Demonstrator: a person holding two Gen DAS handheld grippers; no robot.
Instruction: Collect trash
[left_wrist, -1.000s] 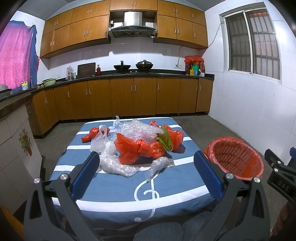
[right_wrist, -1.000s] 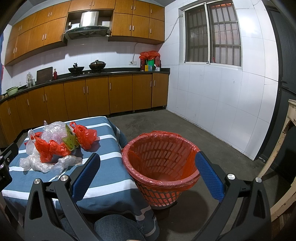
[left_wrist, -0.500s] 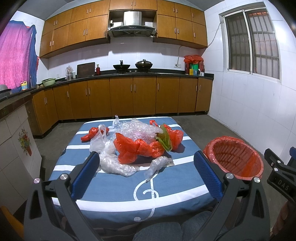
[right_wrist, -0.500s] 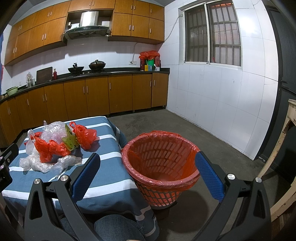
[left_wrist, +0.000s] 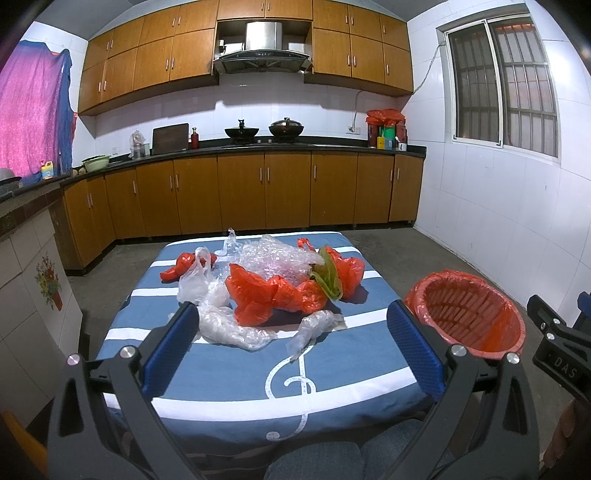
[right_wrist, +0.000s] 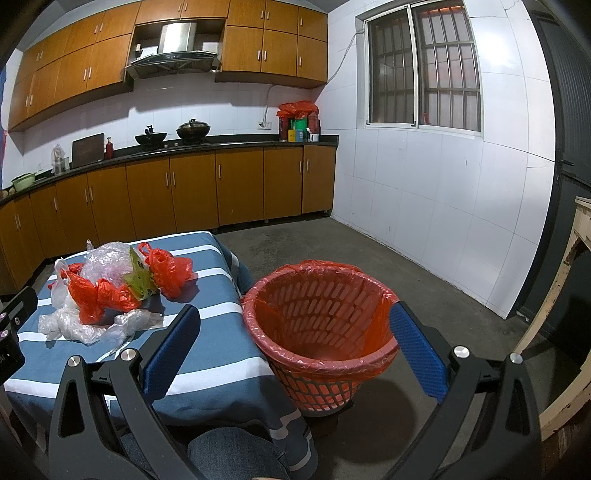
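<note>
Leftmost on the bench (left_wrist: 207, 373), which wears a blue cloth with white stripes, lies a small red bag (left_wrist: 176, 266) at the far left edge of the trash heap. Next to it, toward the heap's middle, sits a white plastic bag (left_wrist: 192, 282), and in front of that a crumpled clear bag (left_wrist: 229, 325) spreads toward the bench's near side. At the heap's centre a large red bag (left_wrist: 273, 293) rests against a mound of bubble wrap (left_wrist: 275, 258) behind it. Right of the bubble wrap a green wrapper (left_wrist: 328, 278) leans on another red bag (left_wrist: 349, 271), which closes the heap on the right. A second clear scrap (left_wrist: 314, 326) trails from the heap toward the white clef printed on the cloth.

Nearer the camera than the heap, the left gripper (left_wrist: 291, 347) hangs above the bench's near part with its blue pads spread wide and nothing between them, apart from all the trash.

Right of the bench, on the floor and just beside the bench's corner, stands a red mesh basket (right_wrist: 369, 295) lined with a red bag. The right gripper (right_wrist: 295, 350) is level with the basket, released, its pads wide on either side of the basket in the right wrist view and holding nothing; whether they touch the rim cannot be told.
</note>
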